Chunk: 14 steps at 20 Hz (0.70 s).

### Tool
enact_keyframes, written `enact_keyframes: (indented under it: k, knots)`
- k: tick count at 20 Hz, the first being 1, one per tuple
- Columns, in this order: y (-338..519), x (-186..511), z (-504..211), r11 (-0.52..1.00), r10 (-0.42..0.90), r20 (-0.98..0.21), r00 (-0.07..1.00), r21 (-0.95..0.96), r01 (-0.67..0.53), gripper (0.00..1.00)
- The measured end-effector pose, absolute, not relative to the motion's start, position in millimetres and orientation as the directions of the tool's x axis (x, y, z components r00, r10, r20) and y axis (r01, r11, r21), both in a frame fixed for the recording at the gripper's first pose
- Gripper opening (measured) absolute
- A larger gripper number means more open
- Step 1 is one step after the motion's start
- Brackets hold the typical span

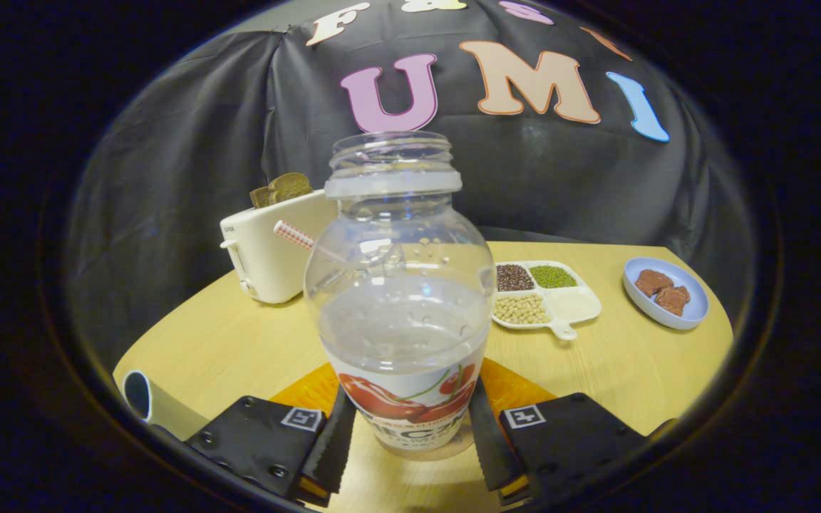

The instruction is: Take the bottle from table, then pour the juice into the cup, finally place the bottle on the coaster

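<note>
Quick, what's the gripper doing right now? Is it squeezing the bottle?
Gripper: closed on the juice bottle, one finger on each side of its labelled lower part; the bottle stands upright with its cap off.

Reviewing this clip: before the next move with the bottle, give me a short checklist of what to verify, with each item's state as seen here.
1. Both fingers of the gripper press the bottle at its label: ok, they sit against both sides.
2. Bottle upright: ok.
3. Cap off, mouth open: ok.
4. Liquid left inside: ok, clear liquid reaches about half height.
5. Bottle over the orange coaster: cannot tell; the coaster lies just behind its base, and whether the base rests on the table or is lifted is unclear.
6. Cup location: ok, left of the fingers, but its contents are hidden.
</note>
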<state>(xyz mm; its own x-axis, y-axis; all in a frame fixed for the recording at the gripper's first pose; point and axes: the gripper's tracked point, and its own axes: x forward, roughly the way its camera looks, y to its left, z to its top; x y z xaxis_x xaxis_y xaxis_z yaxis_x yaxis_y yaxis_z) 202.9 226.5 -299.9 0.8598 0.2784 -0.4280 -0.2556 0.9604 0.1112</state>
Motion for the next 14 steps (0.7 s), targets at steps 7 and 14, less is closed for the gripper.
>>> enact_keyframes:
  k: [7,14]
  knots:
    - [226.0,203.9,-299.4,0.96,0.278,-0.426,0.861,0.137,-0.242,0.82]
    - [231.2,199.3,-295.1,0.955,0.297,-0.406,0.864,0.143,-0.261,0.95]
